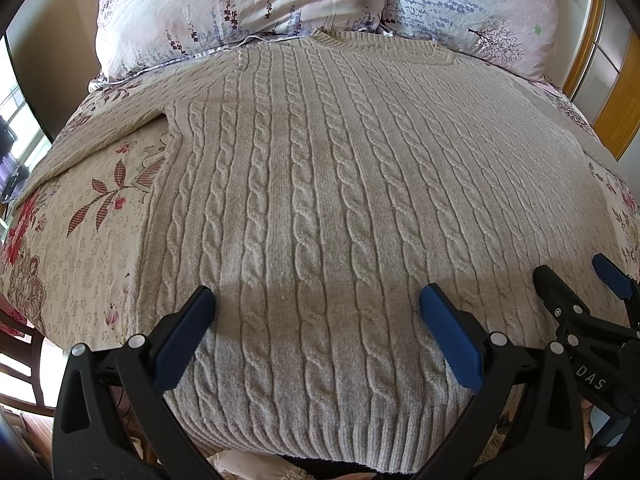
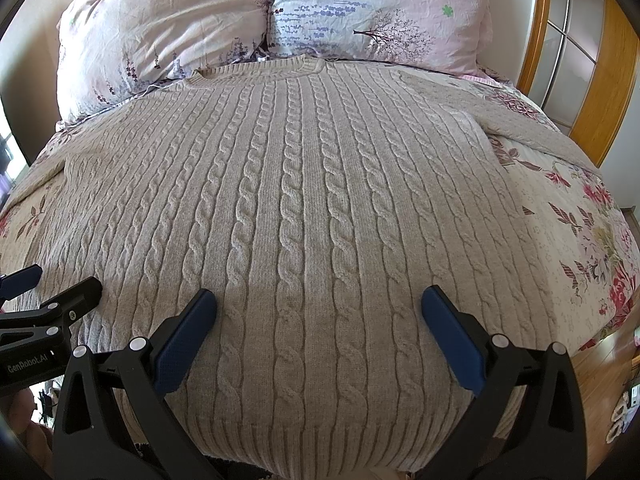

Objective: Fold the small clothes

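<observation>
A beige cable-knit sweater [image 1: 320, 184] [image 2: 304, 200] lies flat on the bed, neck toward the pillows, ribbed hem hanging over the near edge. Its sleeves spread out to the sides, one sleeve [image 1: 104, 136] to the left and the other sleeve [image 2: 528, 124] to the right. My left gripper [image 1: 318, 300] hovers open over the lower body of the sweater with nothing between its blue fingers. My right gripper [image 2: 320, 300] is open too, above the hem area. Each gripper shows in the other's view: the right gripper [image 1: 576, 280] at the right edge, the left gripper [image 2: 60, 280] at the left edge.
A floral bedsheet [image 1: 80, 240] [image 2: 580, 240] covers the bed. Two flowered pillows [image 1: 240, 4] [image 2: 380, 12] lean at the head. A wooden-framed door [image 2: 592, 60] stands at the right, wood floor [image 2: 608, 376] beside the bed, and a dark chair [image 1: 28, 364] at the near left.
</observation>
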The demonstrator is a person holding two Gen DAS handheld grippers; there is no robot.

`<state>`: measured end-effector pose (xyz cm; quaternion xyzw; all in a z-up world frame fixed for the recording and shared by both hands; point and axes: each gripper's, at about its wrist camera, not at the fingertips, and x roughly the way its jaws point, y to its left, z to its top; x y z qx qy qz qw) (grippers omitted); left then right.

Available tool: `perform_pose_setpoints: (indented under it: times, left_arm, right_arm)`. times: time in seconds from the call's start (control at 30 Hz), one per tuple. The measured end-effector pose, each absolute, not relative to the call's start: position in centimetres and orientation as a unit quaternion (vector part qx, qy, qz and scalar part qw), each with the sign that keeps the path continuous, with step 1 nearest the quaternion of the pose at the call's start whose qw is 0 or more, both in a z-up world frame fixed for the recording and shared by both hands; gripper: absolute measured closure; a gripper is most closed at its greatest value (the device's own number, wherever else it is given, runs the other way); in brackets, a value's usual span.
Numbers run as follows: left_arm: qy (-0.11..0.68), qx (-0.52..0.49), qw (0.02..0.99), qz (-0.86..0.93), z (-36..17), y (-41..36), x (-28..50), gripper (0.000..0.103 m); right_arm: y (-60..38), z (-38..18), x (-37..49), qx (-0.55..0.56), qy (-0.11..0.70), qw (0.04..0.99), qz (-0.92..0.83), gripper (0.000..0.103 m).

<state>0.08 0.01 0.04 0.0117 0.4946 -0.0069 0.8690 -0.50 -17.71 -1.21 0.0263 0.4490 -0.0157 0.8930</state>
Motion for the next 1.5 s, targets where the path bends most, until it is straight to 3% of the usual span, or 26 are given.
perform_pose_setpoints:
  times: [0.73,1.0,1.03,1.1,1.2,1.33,1.47,1.5]
  left_arm:
    - [0.519,0.036,0.853,-0.039,0.2,0.4,1.8,0.002]
    - [0.470,0.040,0.880,-0.051,2.3,1.8,5.1,0.002]
    - [0.461,0.034,0.885,-0.055,2.8,2.2,5.6,0.002]
    - [0.440,0.025,0.895,-0.065,3.8,2.8,6.6,0.002]
    - [0.408,0.024,0.909,-0.078,5.3,3.2,8.0,0.002]
    - [0.397,0.027,0.913,-0.093,6.2,3.1,10.1,0.002]
    - [0.397,0.015,0.912,-0.104,6.4,3.0,12.0,0.002]
    - [0.399,0.012,0.911,-0.105,6.3,2.9,12.3,0.002]
  right_arm:
    - [-19.1,-1.1,0.6,-0.002,0.422,0.903,0.084,0.001]
    - [-30.4,3.6,7.5,0.169,0.392,0.904,0.029,0.001]
    - [-32.4,3.7,8.6,0.199,0.393,0.898,0.018,0.004]
    - [-36.6,3.3,10.9,0.263,0.401,0.878,-0.010,0.022]
    - [-42.4,0.7,12.8,0.355,0.416,0.834,-0.072,0.039]
    - [-47.3,-1.8,13.1,0.439,0.406,0.792,-0.124,0.051]
    - [-49.0,-2.1,13.4,0.459,0.387,0.788,-0.139,0.053]
    - [-49.6,-2.3,13.5,0.466,0.381,0.785,-0.144,0.058]
